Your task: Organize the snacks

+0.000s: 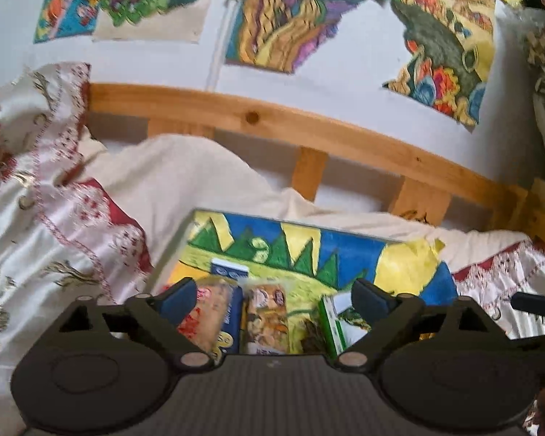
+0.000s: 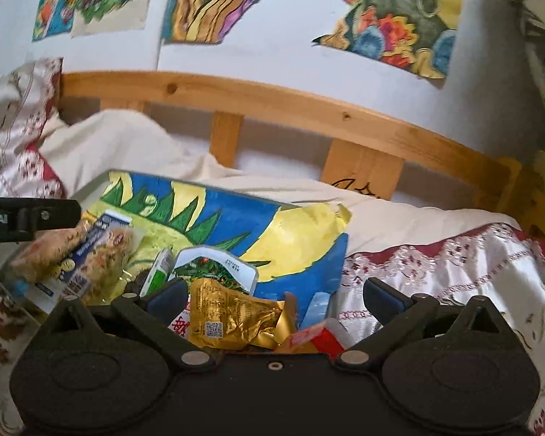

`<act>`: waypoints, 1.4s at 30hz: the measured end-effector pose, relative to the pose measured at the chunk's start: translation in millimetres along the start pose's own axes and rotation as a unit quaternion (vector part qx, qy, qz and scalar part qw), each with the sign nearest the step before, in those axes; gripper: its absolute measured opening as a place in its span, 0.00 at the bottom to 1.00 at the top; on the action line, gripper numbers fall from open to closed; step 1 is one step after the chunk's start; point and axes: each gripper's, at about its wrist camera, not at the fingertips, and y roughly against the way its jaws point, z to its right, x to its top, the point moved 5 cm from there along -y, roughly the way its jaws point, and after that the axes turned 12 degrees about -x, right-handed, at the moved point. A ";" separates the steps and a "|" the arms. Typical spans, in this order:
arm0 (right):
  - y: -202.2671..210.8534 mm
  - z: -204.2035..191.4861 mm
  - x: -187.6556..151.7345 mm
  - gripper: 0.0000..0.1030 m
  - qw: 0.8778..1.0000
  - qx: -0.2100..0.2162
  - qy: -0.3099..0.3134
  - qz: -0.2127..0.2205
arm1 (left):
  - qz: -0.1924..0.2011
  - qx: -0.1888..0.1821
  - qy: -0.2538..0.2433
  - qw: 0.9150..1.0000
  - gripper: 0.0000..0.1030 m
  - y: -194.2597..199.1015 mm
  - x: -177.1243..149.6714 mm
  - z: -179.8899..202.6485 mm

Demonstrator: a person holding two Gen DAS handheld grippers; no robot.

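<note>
While both tools hang spread, a gold packet [image 2: 232, 318] lies between the right tool [image 2: 272, 299] fingers; the left tool [image 1: 274, 296] frames two biscuit packs [image 1: 267, 318].

Right gripper [image 2: 274, 299] open, jaws spread wide above a pile of snacks on a painted board [image 2: 236, 214] lying on the bed. Gold foil packet [image 2: 232, 314] sits between the fingers, not gripped, partly over a red and white packet [image 2: 319, 338]. A green and white box [image 2: 160, 270] stands tilted beside a white tray pack [image 2: 214, 265]. Left gripper [image 2: 29, 214] enters at the left edge above a blue box [image 2: 91, 250] and noodle packets [image 2: 47, 250]; its grip cannot be told
</note>
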 end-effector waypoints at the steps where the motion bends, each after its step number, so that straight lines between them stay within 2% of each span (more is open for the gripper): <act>1: 4.1 2.0 1.1 0.99 1.000 0.000 -0.006 0.001 | 0.004 0.003 -0.001 1.000 0.94 4.1 2.1 0.7; 7: 33.6 8.8 7.4 0.99 0.999 0.006 -0.032 0.012 | 0.023 0.021 -0.016 0.999 0.99 35.8 10.5 7.7; 20: 113.4 13.3 3.2 0.99 0.996 0.025 -0.054 0.059 | 0.026 0.051 -0.029 0.998 0.99 107.1 4.3 9.8; 26: 144.7 16.9 -3.1 0.99 0.995 0.031 -0.065 0.075 | 0.021 0.063 -0.050 0.997 0.99 137.8 -6.0 13.6; 34: 166.6 20.1 -9.8 0.99 0.993 0.036 -0.077 0.077 | 0.019 0.069 -0.045 0.996 0.99 169.5 -18.4 11.4; 42: 179.0 21.8 -20.2 0.99 0.993 0.036 -0.089 0.069 | 0.016 0.070 -0.043 0.997 0.99 183.7 -27.5 11.4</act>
